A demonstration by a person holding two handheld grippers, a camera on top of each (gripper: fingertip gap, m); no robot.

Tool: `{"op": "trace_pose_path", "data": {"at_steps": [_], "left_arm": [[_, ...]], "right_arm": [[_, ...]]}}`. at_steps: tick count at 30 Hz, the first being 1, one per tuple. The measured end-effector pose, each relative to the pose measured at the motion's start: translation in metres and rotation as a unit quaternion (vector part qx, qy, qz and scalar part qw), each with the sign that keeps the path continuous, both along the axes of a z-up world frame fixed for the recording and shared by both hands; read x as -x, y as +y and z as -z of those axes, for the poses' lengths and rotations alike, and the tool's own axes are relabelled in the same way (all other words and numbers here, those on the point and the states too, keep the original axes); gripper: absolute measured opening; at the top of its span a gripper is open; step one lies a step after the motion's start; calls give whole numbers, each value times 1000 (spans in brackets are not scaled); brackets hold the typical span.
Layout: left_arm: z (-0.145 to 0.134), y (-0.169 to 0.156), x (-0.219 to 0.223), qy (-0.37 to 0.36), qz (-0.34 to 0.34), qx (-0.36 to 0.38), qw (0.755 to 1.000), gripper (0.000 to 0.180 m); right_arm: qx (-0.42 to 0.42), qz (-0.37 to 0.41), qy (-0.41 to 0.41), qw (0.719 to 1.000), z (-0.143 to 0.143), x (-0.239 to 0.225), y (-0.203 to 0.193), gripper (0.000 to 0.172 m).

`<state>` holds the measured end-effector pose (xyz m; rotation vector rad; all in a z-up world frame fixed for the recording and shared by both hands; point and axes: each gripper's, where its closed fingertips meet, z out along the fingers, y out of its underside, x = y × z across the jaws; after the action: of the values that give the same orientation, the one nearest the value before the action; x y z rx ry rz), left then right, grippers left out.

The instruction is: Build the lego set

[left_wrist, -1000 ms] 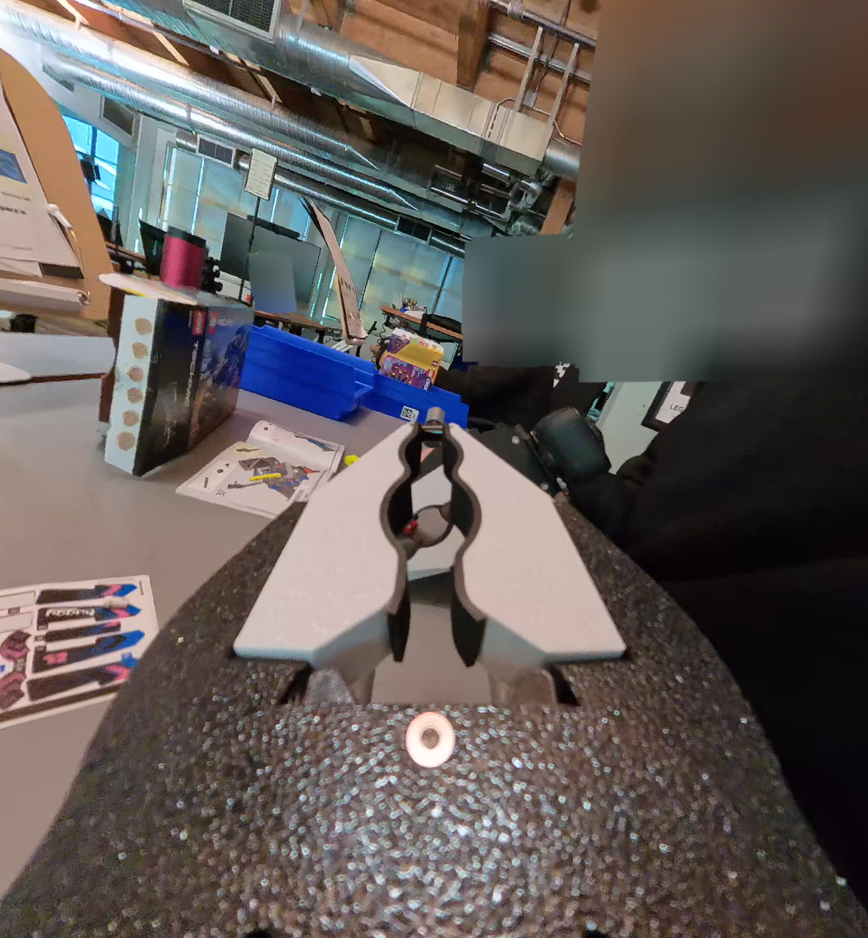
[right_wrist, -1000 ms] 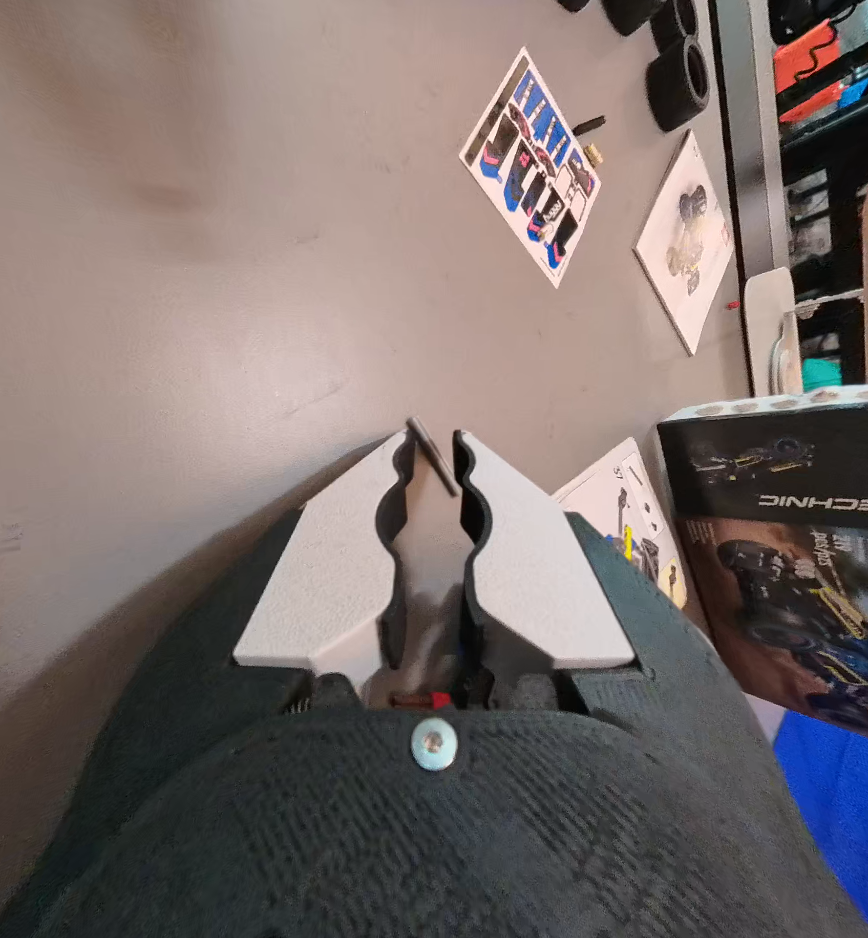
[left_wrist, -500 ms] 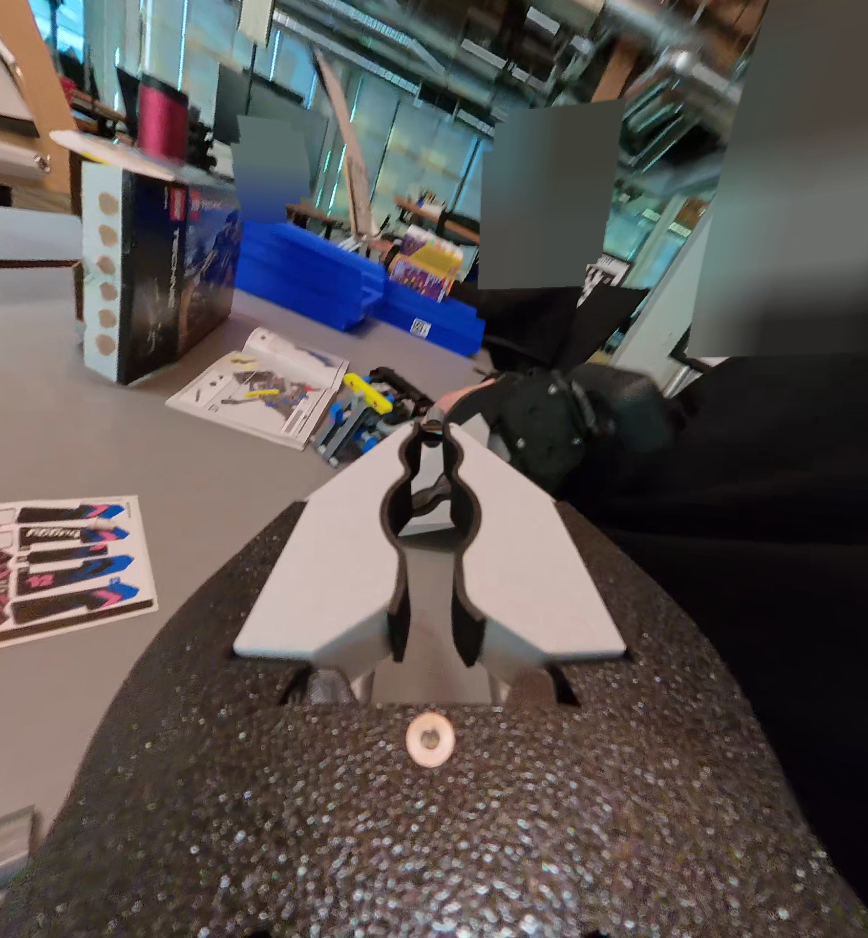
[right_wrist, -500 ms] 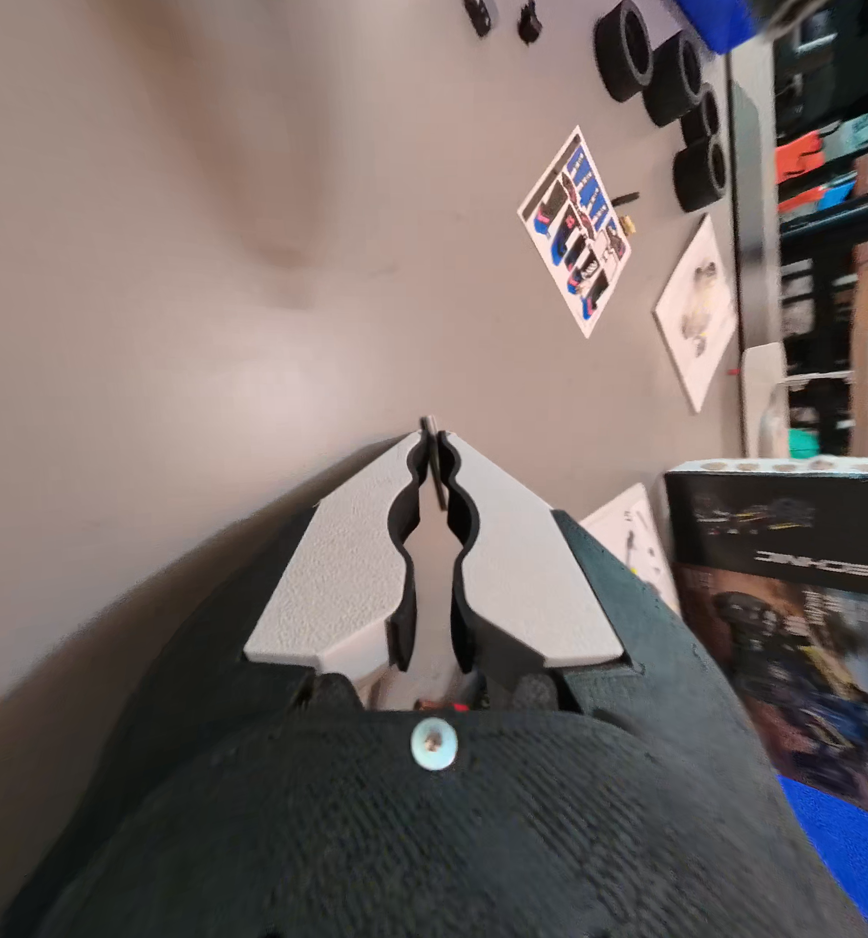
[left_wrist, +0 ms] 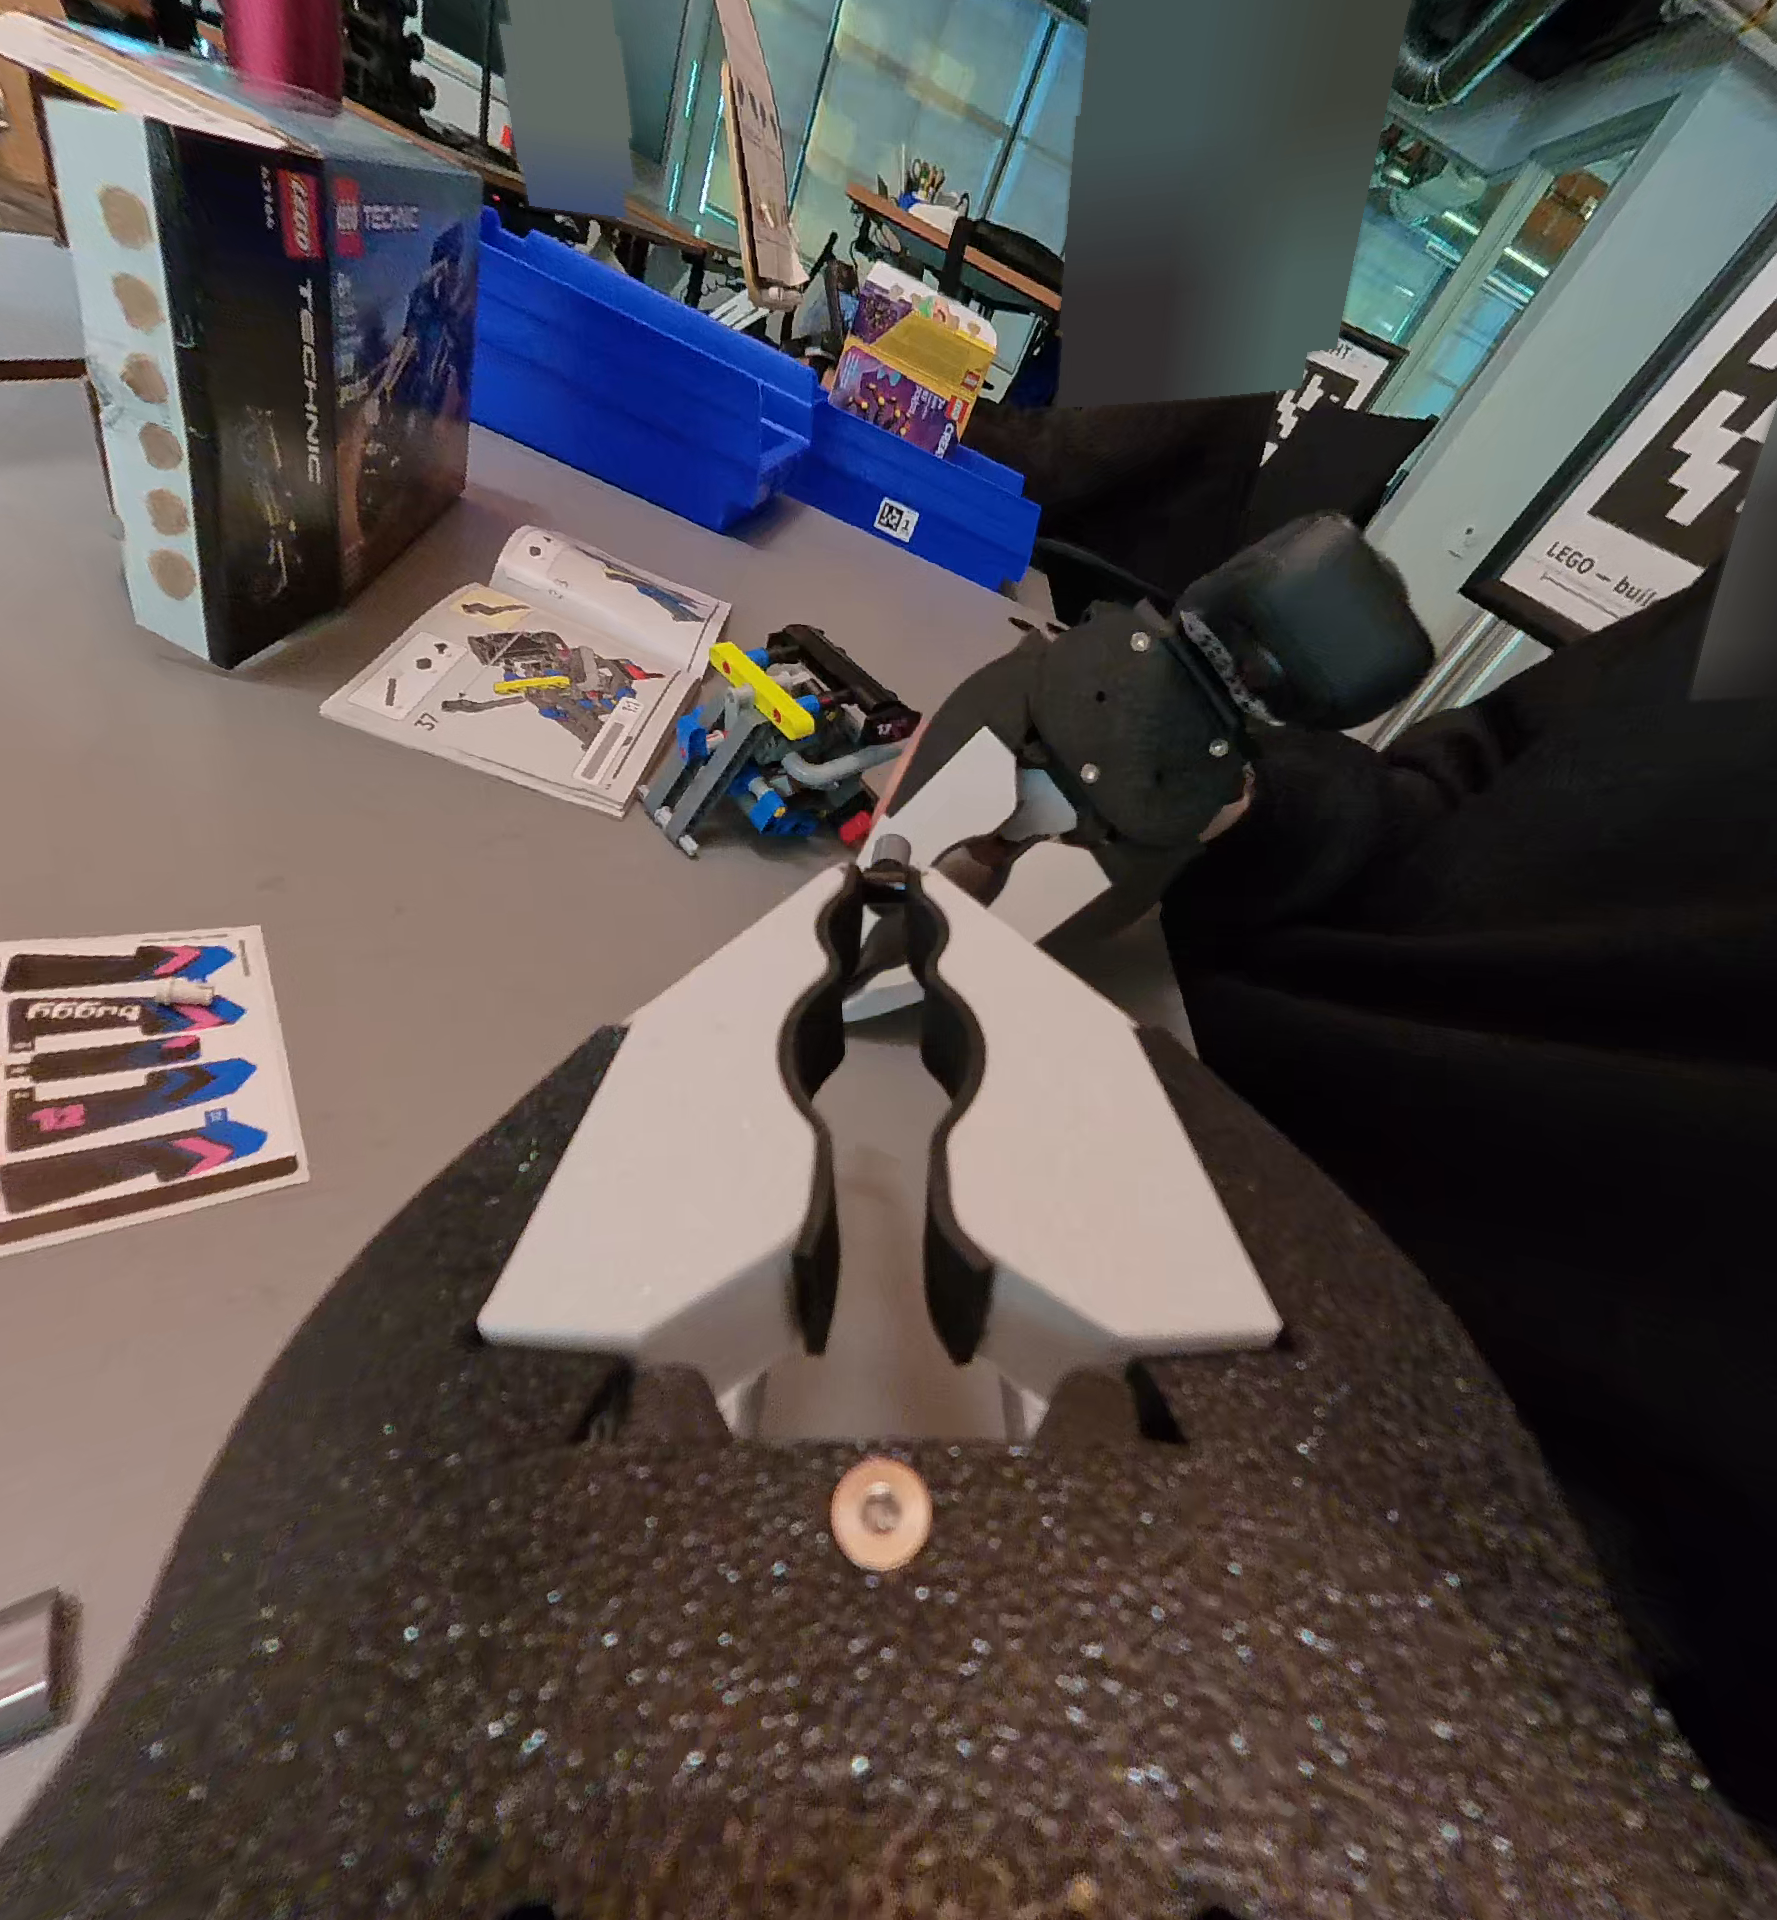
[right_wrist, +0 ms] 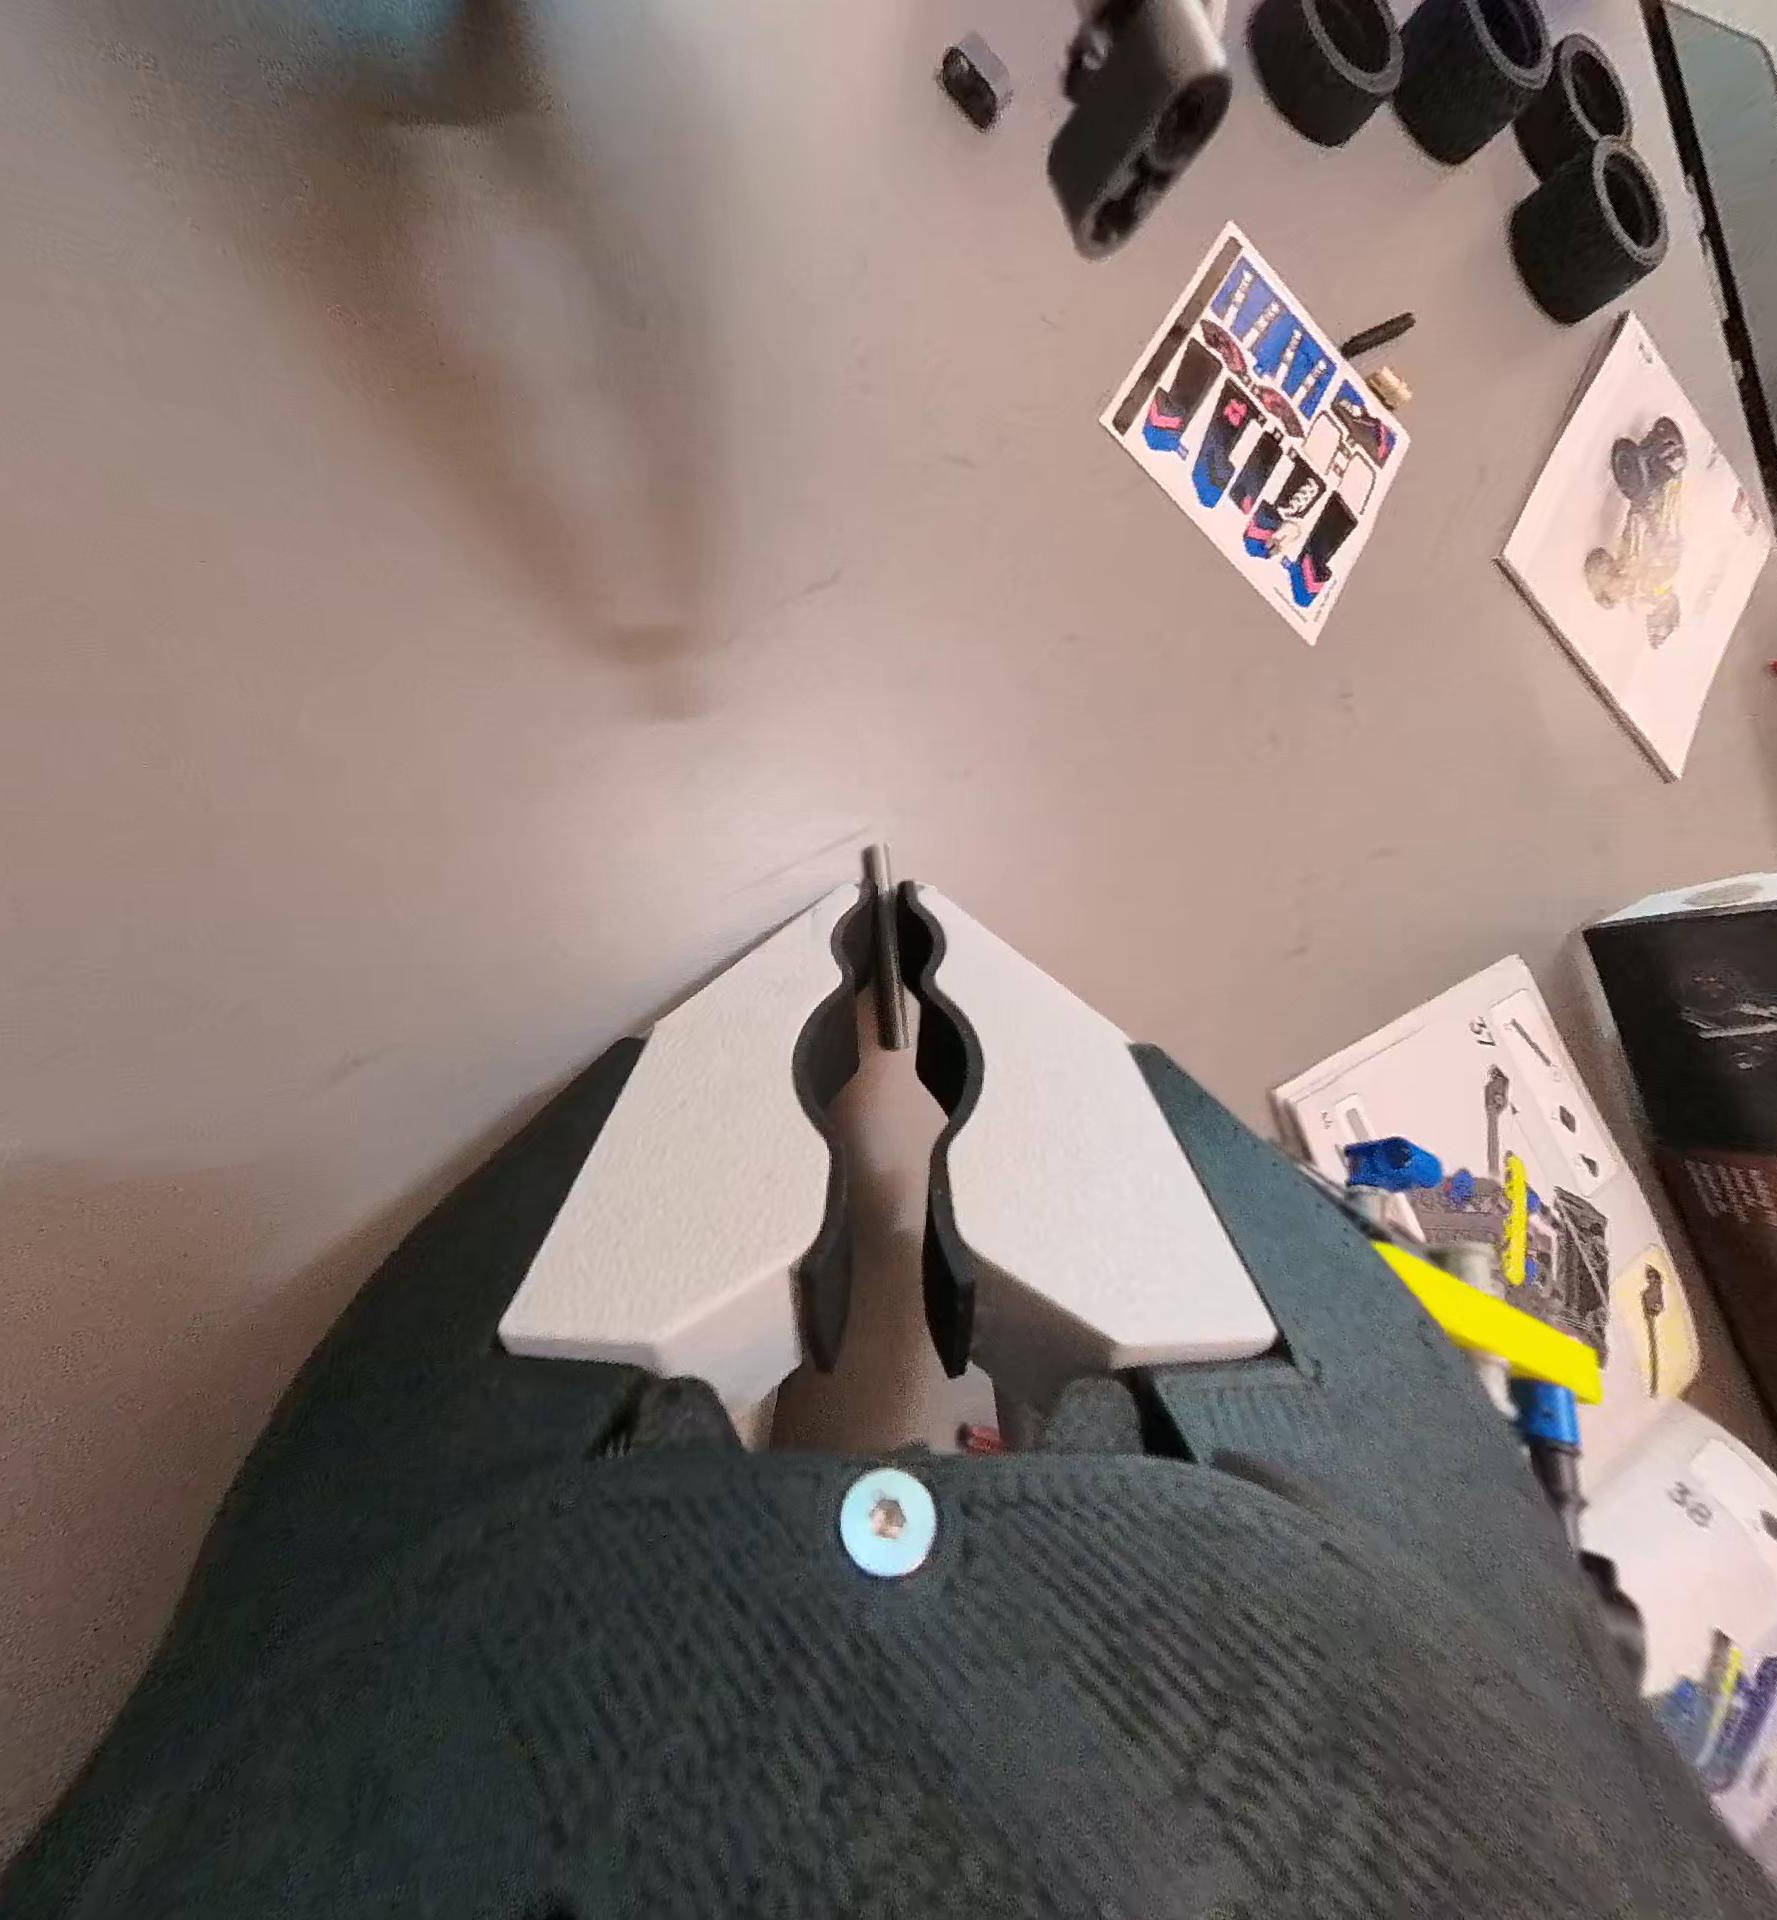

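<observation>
Two hand-held grippers work above a grey table (right_wrist: 344, 831) strewn with toy building parts. The right gripper (right_wrist: 886, 889) has its jaws nearly closed on a thin dark grey rod (right_wrist: 886, 966), which runs lengthwise between the fingertips and pokes out past them. The left gripper (left_wrist: 889, 883) is likewise pinched almost shut on a small dark grey peg (left_wrist: 892, 854), whose round end stands just clear of the tips. Just beyond it, the right gripper's pale fingers (left_wrist: 967, 800) point toward that peg.

A half-built model (left_wrist: 775, 738) in grey, blue and yellow lies on the table beside an open instruction booklet (left_wrist: 531, 665). A dark box (left_wrist: 271, 384) stands behind them, near blue bins (left_wrist: 635, 395). A sticker sheet (left_wrist: 105, 1081) lies to the left. Black tyres (right_wrist: 1466, 94) and a second booklet (right_wrist: 1632, 540) sit at the table's far edge.
</observation>
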<state>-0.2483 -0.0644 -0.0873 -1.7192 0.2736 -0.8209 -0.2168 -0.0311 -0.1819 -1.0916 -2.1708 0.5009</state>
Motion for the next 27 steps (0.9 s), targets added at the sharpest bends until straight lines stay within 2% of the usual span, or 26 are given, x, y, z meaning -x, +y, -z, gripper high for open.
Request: {"op": "trace_pose_path", "data": {"at_steps": [5,8,10,12,17,20,27], "left_arm": [[12,4,-6,28,2,28,999,4],[21,9,-11,52,1,47,998,5],[30,12,-14,73,3,67,995,5],[41,14,-16,105,0,95,990,5],[59,16,-24,206,3,145,968,5],[64,19,-30,242,5,152,958,5],[67,21,-46,250,39,143,957,4]], "right_arm": [[8,7,33,999,-4,-11,-1,1],[65,12,46,997,-12,-15,-4,1],[97,16,24,995,-9,-22,-4,1],[115,19,-4,993,-4,-29,-4,1],[187,31,4,982,-6,-29,-7,1],[176,26,-5,984,-1,-33,-4,1],[155,4,0,988,0,-39,-6,6]]}}
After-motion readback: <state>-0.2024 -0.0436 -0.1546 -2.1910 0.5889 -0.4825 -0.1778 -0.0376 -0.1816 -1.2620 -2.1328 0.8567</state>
